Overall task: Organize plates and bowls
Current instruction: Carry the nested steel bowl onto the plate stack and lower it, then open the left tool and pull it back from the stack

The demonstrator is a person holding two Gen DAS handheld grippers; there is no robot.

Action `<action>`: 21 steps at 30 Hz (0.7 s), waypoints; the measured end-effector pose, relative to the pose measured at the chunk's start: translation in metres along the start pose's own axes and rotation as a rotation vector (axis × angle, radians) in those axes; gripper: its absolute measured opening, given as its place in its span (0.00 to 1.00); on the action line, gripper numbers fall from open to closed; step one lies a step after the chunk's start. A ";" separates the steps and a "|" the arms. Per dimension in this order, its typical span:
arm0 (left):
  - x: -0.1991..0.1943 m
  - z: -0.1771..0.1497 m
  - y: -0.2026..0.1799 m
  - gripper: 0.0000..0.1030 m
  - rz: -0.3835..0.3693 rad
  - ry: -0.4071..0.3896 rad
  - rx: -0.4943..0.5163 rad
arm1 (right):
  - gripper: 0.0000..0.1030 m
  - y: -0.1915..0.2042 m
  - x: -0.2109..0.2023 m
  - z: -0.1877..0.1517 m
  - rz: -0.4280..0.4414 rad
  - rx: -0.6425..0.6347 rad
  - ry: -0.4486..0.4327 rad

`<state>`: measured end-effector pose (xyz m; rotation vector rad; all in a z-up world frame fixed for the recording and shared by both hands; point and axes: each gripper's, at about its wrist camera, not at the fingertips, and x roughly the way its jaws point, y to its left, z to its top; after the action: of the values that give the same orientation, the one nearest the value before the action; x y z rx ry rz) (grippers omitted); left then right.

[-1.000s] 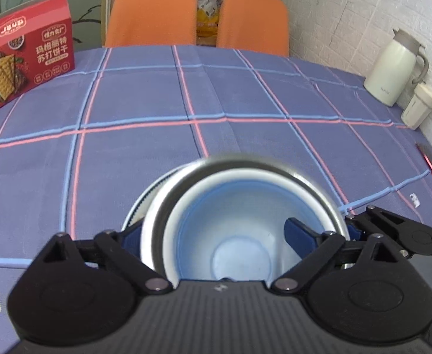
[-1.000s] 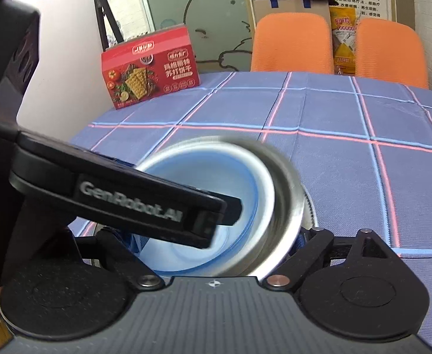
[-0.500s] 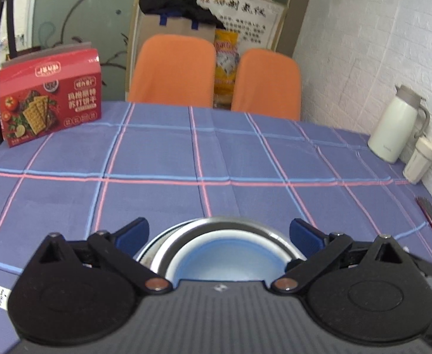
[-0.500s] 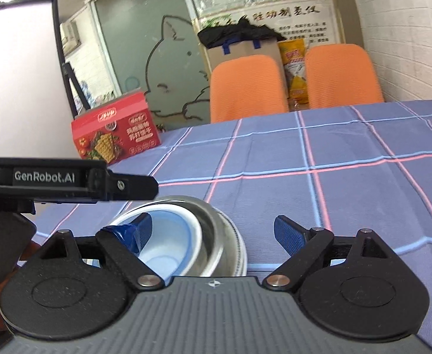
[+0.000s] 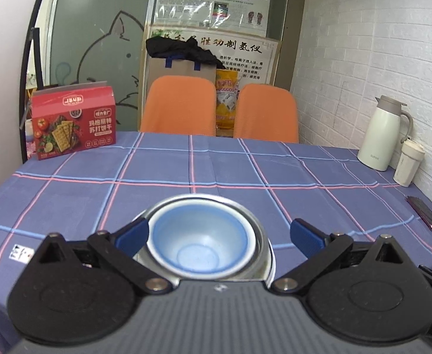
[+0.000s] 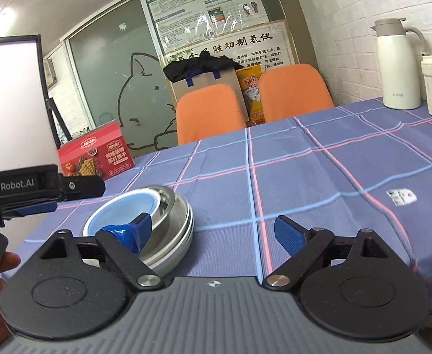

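A light blue bowl (image 5: 199, 240) sits nested inside a steel bowl (image 5: 257, 236) on the checked tablecloth, near the table's front edge. The same blue bowl (image 6: 127, 209) and steel bowl (image 6: 174, 218) show low left in the right wrist view, the steel one apparently stacked on another steel piece. My left gripper (image 5: 218, 233) is open, its blue pads apart on either side of the stack and slightly behind it. My right gripper (image 6: 213, 231) is open too, to the right of the stack, holding nothing. The left gripper's body (image 6: 38, 185) juts in from the left.
A red cracker box (image 5: 74, 122) stands at the far left of the table. A white thermos jug (image 5: 384, 132) and a cup (image 5: 409, 163) stand by the brick wall at right, with a dark flat object (image 5: 425, 212) nearer. Two orange chairs (image 5: 218, 109) stand behind.
Both grippers have let go and pulled back and up from the nested bowls. The stack now rests on the table by itself, farther ahead of the fingers.
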<state>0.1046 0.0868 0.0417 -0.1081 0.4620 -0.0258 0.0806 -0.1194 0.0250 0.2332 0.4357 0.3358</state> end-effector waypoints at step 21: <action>-0.108 -0.082 -0.074 0.99 0.036 -0.155 0.249 | 0.76 -0.017 -0.124 -0.051 -0.152 -0.008 -0.216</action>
<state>-0.0289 0.0102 0.0244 0.1417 0.3029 -0.0391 -0.0441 -0.1725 0.0214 0.2245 0.2368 0.1605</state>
